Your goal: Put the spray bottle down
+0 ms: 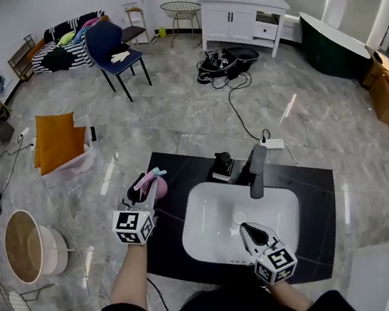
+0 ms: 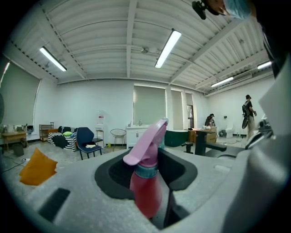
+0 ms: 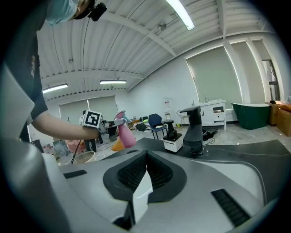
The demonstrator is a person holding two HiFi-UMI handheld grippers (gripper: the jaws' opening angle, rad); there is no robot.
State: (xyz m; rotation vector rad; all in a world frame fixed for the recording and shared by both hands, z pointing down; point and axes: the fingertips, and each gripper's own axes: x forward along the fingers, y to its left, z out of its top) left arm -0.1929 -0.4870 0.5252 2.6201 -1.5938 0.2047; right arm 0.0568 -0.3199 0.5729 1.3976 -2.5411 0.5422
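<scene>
**Spray bottle held at the tabletop's left end**

We see the left hand-held gripper point(image 1: 147, 194) clamped on the pink spray bottle point(image 2: 146, 191). It holds the bottle upright over the left end of the black tabletop point(image 1: 314, 192), left of the white sink point(image 1: 196, 208). The right hand-held gripper point(image 3: 146, 154) hangs over the sink's near rim, its jaws together and empty.

The left gripper point(image 2: 148, 175) gripped the spray bottle point(image 2: 145, 195) by its red body, held upright between the dark jaws. The pink trigger head point(image 2: 148, 141) slanted up to the right above a teal collar point(image 2: 146, 171). At near left lay an orange cushion point(image 2: 37, 168). Farther off stood a blue chair point(image 2: 86, 139), a striped sofa point(image 2: 63, 140) and a white cabinet point(image 2: 136, 134). A person point(image 2: 248, 116) stood at far right.
</scene>
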